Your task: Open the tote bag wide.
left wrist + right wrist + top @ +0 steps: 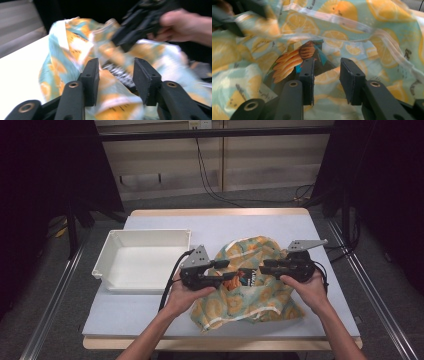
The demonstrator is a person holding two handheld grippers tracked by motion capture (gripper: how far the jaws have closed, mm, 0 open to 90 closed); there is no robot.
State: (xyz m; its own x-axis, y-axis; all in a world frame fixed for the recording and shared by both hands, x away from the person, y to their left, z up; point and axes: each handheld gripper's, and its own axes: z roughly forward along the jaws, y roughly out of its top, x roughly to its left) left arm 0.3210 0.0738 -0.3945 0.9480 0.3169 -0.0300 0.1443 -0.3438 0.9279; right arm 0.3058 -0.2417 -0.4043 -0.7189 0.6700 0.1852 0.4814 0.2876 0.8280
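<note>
I've got both claws in at the lemon-print bag (252, 280), which sits crumpled on the counter (150, 312) just right of the white bin (142, 260). Left claw (231, 270) is at the bag's left edge, right claw (264, 265) at its upper middle, the two nearly tip to tip over the bag's mouth.

In the left gripper view, my left claw (116, 76) stands partly open, fabric and a strip of dark print lying between the jaws, but nothing pinched as far as I can tell; it's blurred. In the right gripper view, the right claw (326, 81) is also partly open, straddling a fold of cloth, with a snack packet (294, 62) peeking out of the opening just past its tips.

I judge this is the stage of working the bag open around that packet. Next I'd need one claw to close on the bag's rim and hold it, while the other goes for the packet, cleanly, without snagging loose cloth.
</note>
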